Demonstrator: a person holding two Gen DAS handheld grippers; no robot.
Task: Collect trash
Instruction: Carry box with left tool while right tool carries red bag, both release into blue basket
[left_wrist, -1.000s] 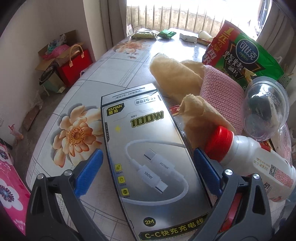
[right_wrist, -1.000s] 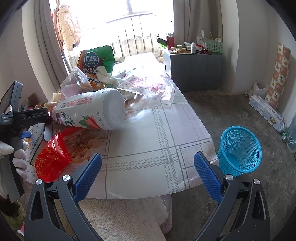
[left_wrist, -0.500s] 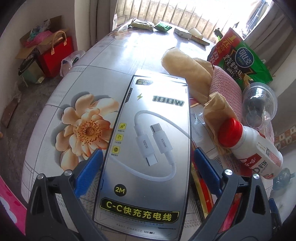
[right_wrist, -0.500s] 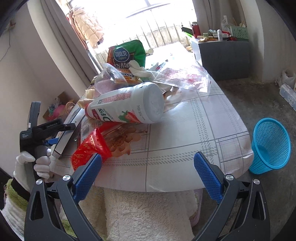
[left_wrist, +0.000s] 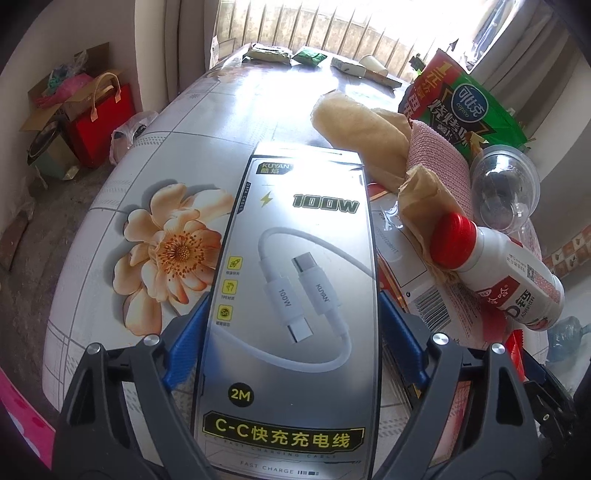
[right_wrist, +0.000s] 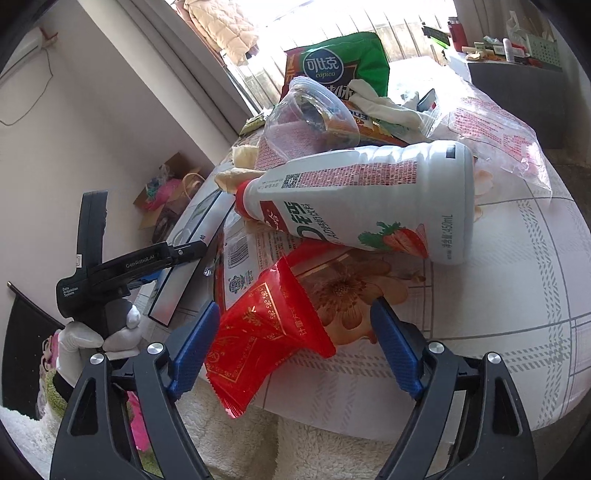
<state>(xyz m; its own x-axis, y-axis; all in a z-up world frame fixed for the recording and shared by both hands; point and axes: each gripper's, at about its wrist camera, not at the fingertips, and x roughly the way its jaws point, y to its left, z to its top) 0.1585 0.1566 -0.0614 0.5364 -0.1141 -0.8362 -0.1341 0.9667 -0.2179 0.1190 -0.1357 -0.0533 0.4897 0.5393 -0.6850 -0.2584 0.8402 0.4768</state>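
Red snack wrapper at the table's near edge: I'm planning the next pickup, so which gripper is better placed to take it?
Right. The right gripper already straddles the red wrapper, jaws closing but not yet pressing. The left gripper is busy straddling the cable box.

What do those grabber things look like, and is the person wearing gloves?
Each grabber is a black plastic claw with two bright blue ridged fingers and silver screws. That goes for the right gripper and the left gripper. Seen from the side, the left one has white lettering, "GenRobot.AI" and "Data Acquisition System". The hand holding it wears a white glove.
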